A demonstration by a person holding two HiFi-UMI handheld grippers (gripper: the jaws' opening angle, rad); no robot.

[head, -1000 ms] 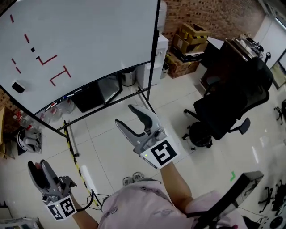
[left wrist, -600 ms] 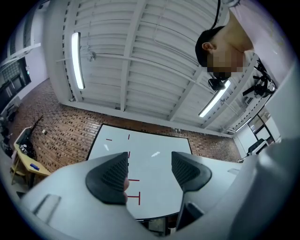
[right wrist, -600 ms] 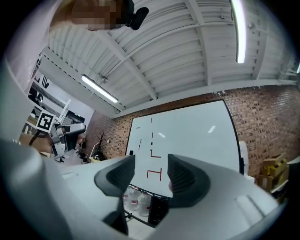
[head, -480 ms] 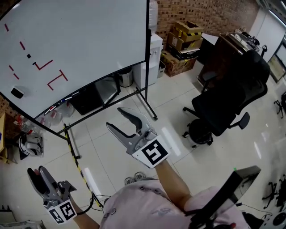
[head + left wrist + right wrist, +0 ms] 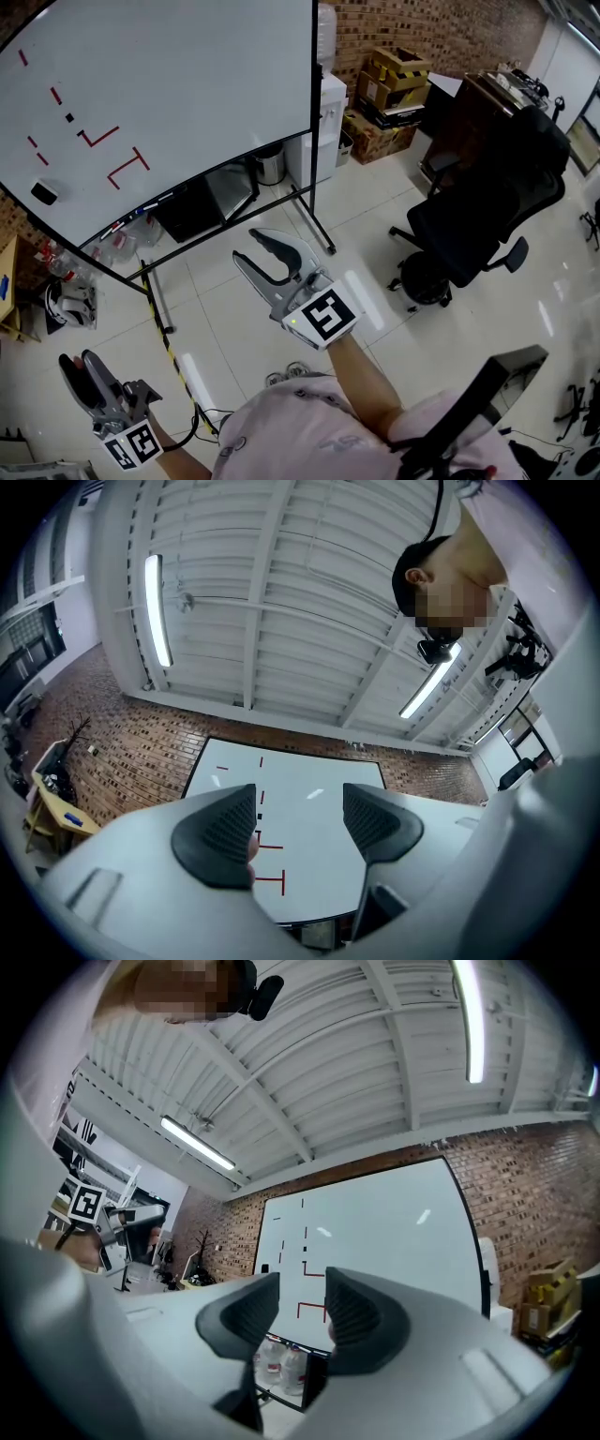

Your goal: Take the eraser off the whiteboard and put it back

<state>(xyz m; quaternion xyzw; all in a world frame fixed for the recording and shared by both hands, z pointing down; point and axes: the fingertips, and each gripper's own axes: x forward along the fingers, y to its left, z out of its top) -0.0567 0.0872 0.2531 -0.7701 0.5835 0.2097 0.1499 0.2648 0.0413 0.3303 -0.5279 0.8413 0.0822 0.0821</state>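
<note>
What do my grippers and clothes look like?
The left gripper and right gripper are pale grey with dark ribbed pads; each carries a white cube with black square markers. A black cable loops beside the left one. The top is pale pink.

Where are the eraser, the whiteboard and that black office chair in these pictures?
eraser point(image 5: 43, 193): head view, middle of its dark body, low on the board's left.
whiteboard point(image 5: 197, 75): head view, bare white surface.
office chair point(image 5: 487, 206): head view, middle of its black body.
</note>
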